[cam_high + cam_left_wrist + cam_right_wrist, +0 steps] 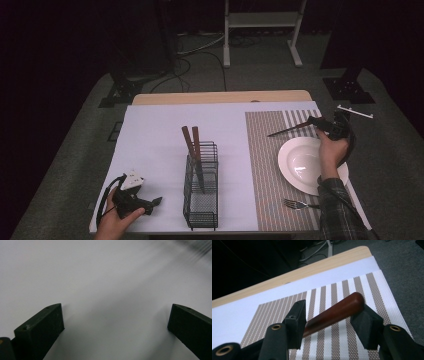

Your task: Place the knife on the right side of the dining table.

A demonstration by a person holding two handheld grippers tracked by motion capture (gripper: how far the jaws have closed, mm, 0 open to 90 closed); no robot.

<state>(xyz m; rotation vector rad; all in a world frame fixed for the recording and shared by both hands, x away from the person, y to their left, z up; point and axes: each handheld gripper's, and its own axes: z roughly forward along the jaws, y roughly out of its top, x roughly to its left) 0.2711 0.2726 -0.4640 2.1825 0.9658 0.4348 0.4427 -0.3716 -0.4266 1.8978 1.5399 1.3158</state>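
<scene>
Dark floor and cables surround a wooden table (pixel 220 97) that is covered by a white sheet (pixel 155 145), with a striped placemat (pixel 265 165) laid on its right part. A knife with a reddish wooden handle (pixel 332 313) is held by the right gripper (pixel 329 322): the handle lies between the two black fingers (pixel 295 322), which are clamped on it from both sides, its rounded end reaching just past the fingertips. In the high view this knife (pixel 292 128) is seen above the far part of the placemat, its dark blade pointing away from the right gripper (pixel 330 127) toward the middle of the table, and it seems to be lifted, not resting. The step in hand is judged to be the laying of a place setting, the knife being carried to its spot beside the white plate (pixel 287 165). For the next move, the knife should probably be brought down flat on the placemat next to the plate before the fingers are released. A fork (pixel 295 204) already lies on the placemat near the front of the plate. The plate itself holds nothing. In the black wire basket (pixel 201 200) two more pieces with wooden handles (pixel 190 137) stand upright, tilted slightly. The left gripper (pixel 150 204) rests low over the white sheet in front of the basket, and its fingers (pixel 42 327) are wide apart, with nothing between them.
</scene>
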